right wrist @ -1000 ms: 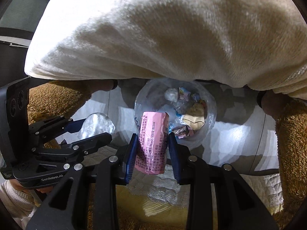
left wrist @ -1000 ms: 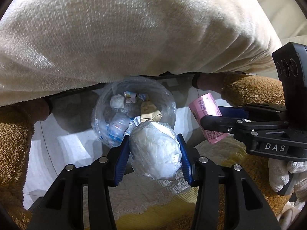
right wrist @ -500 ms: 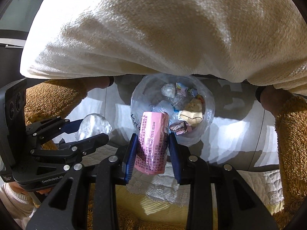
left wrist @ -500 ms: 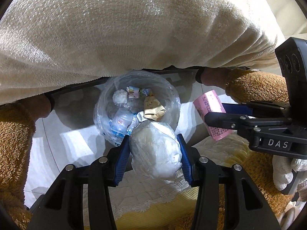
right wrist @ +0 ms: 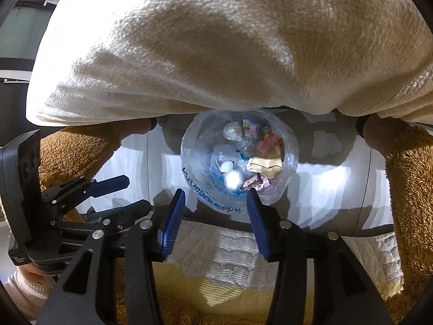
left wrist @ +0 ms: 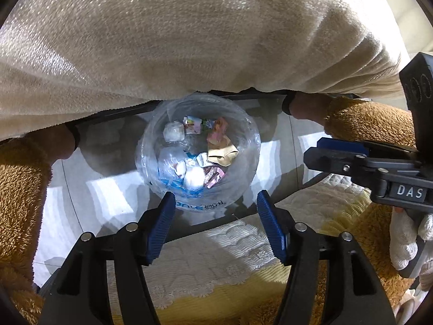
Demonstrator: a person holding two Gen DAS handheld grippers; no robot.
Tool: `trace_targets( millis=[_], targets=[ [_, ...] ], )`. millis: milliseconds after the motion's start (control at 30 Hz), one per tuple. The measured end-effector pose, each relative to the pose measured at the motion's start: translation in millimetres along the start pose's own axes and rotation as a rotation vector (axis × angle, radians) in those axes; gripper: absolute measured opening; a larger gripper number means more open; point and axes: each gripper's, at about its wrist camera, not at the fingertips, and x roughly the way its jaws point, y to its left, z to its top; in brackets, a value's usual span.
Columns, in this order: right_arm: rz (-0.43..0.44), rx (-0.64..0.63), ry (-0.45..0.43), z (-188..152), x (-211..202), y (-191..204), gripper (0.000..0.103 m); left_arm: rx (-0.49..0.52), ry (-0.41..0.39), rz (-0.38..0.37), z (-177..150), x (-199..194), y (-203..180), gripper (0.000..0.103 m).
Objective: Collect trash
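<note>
Left wrist view: left gripper [left wrist: 215, 211] jaws opening, nothing between them; right gripper [right wrist: 216, 211] likewise opening, empty; trash bag [left wrist: 199, 204] at 12 o'clock holds the wrappers; keep both clear of its rim while withdrawing.

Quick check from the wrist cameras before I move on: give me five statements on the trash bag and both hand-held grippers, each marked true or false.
1. The left hand-held gripper holds nothing between its fingers. True; its jaws are opening.
2. The right hand-held gripper grips a pink packet. False; nothing is between its fingers, and its jaws are opening.
3. The clear plastic bag already contains wrappers and wads of trash. True.
4. The bag lies on top of the cream blanket. False; it sits on the pale floor, below the blanket's edge.
5. Blue print runs along the bag's near side. True.
</note>
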Motion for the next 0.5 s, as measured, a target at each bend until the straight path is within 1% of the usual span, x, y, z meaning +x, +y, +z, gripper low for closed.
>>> trace_targets(
  millis=[233, 400, 500],
  targets=[
    [0.013, -0.002, -0.029, -1, -8, 0, 0.048, 0.019, -0.033, 0.013, -1, -7, -3, 0.061],
    [0.016, -0.011, -0.073, -3, -18, 1, 0.048, 0.016, -0.068, 0.014, -1, -15, 0, 0.061],
    [0.013, -0.026, -0.106, -5, -24, 3, 0.048, 0.019, -0.104, 0.027, -1, -22, -1, 0.061]
  ],
)
